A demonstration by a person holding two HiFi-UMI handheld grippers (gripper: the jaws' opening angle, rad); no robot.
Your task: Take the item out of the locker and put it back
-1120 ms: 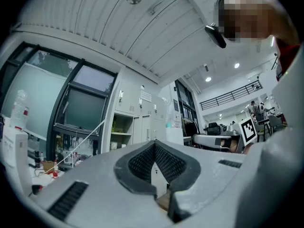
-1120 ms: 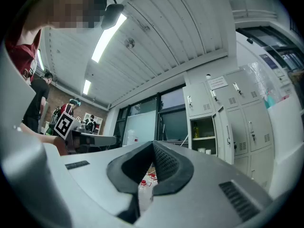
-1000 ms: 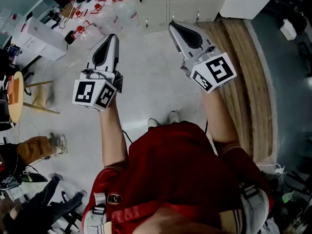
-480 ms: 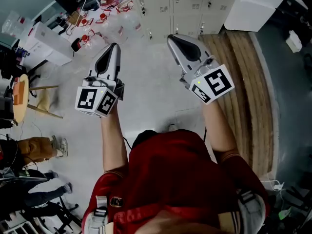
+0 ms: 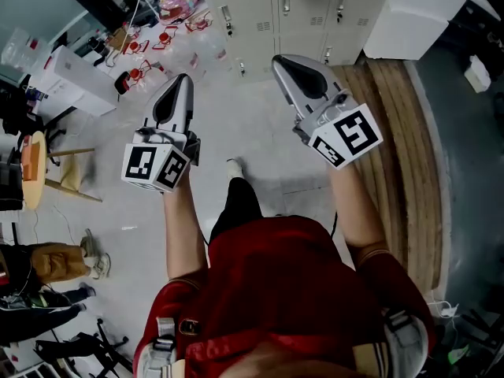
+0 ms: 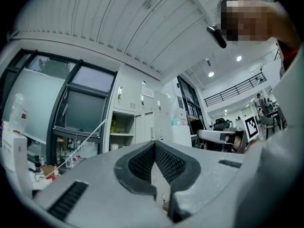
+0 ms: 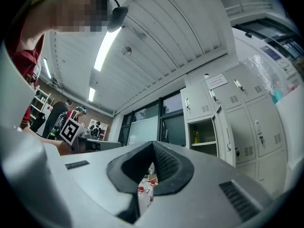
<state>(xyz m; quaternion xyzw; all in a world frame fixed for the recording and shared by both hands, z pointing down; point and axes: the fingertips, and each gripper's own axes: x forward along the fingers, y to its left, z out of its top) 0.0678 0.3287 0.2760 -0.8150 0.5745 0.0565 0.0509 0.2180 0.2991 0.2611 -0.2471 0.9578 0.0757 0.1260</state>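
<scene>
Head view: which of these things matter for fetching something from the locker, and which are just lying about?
For the job:
- left gripper and right gripper, both shut and empty
- lockers
- open compartment holding a yellow bottle, likely the item

Lying about:
- white box
- red clutter on the floor
- round wooden table

We log lockers (image 5: 260, 14) at 12 o'clock: matt painted metal. Smooth floor (image 5: 236, 120), faint sheen. Bare wood planking (image 5: 402, 132) at 3 o'clock. On left gripper (image 5: 183, 79) and right gripper (image 5: 277, 60): matt grey plastic shells, black ribbed pads (image 6: 168, 161).
</scene>
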